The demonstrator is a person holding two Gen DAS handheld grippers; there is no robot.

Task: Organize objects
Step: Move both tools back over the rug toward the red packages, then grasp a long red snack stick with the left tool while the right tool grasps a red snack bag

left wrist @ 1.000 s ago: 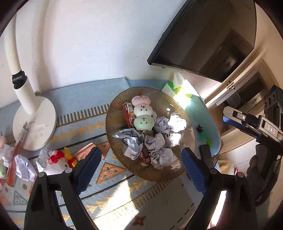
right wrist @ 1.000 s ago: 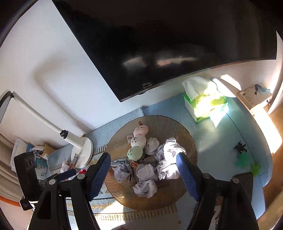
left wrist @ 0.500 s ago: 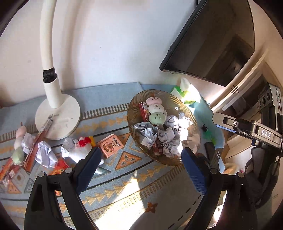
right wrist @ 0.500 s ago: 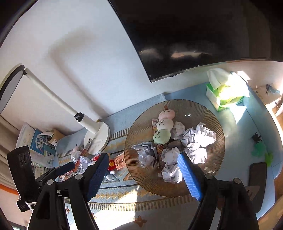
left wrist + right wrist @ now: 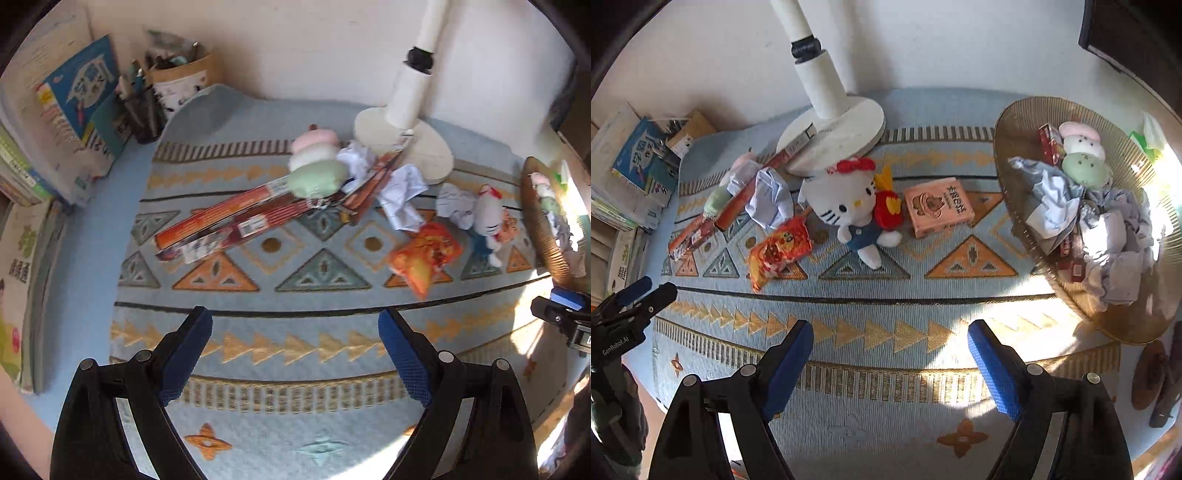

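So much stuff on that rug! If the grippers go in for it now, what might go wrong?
Three risks, as guesses:
1. The long boxes lie under the dango toy and crumpled paper; pulling one out may scatter the rest.
2. That pile sits against the lamp base, so a gripper could bump the lamp.
3. The basket already looks full; added items may slide off.

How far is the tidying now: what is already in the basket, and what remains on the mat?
Done: the basket holds crumpled paper, a three-ball plush and a snack box. In hand: nothing; the left tool and right tool are open. Left on the mat: cat plush, pink box, orange packet, paper ball, long boxes.
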